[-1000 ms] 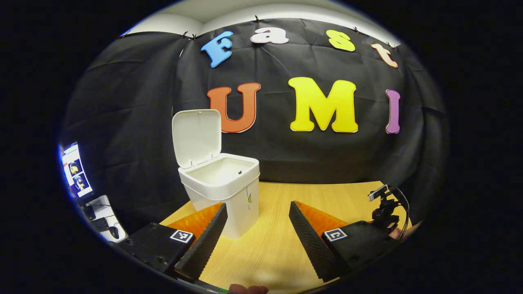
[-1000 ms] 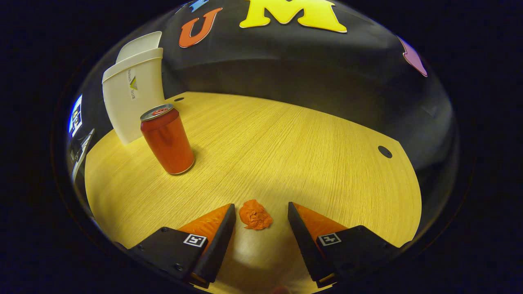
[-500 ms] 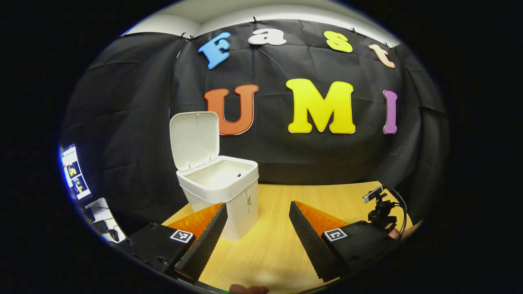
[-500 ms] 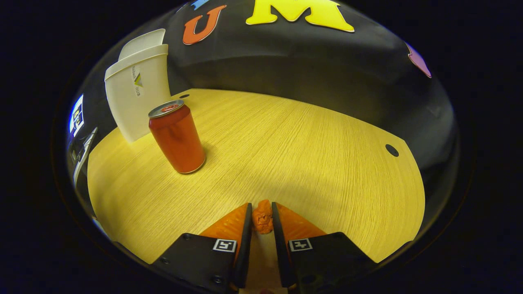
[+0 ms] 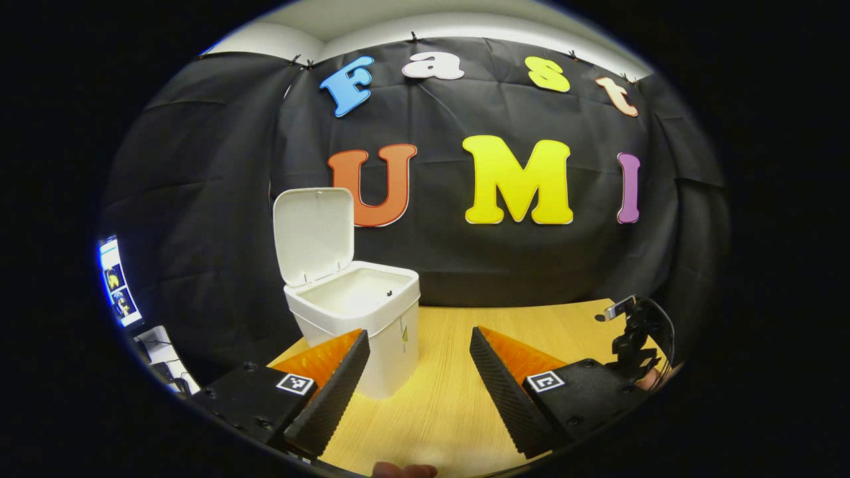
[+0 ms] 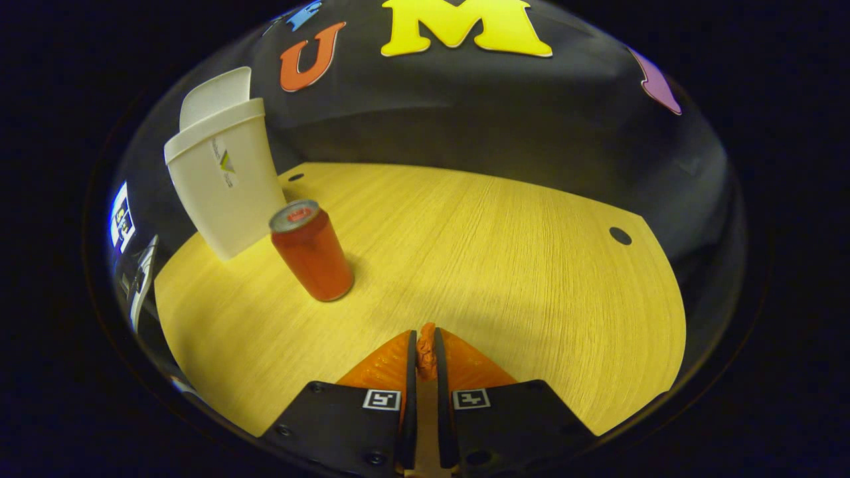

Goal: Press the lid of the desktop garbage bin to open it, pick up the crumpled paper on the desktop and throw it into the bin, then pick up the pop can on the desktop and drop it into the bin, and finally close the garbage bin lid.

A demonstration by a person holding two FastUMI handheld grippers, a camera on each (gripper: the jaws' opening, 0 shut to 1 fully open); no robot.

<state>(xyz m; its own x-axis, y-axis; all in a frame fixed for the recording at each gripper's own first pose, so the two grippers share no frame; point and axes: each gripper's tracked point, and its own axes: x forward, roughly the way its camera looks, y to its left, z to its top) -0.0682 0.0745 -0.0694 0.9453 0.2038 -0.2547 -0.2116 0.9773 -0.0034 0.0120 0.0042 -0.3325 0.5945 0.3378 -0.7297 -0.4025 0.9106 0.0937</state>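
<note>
Beside the bin (image 6: 226, 186), pop can (image 6: 312, 252) stands upright, top up.

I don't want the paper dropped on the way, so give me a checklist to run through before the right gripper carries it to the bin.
1. Grip: the right gripper has both fingers pressed on the crumpled orange paper ball. Ok.
2. Paper clear of the light wooden table: cannot tell.
3. Bin open: the hinged lid of the white plastic desktop bin stands upright, opening exposed. Ok.
4. Path: the upright red pop can stands between the paper and the bin; carry over or around it. Not ok for a straight low path.
5. The left gripper, open, sits low beside the bin, not above its opening. Ok.
</note>
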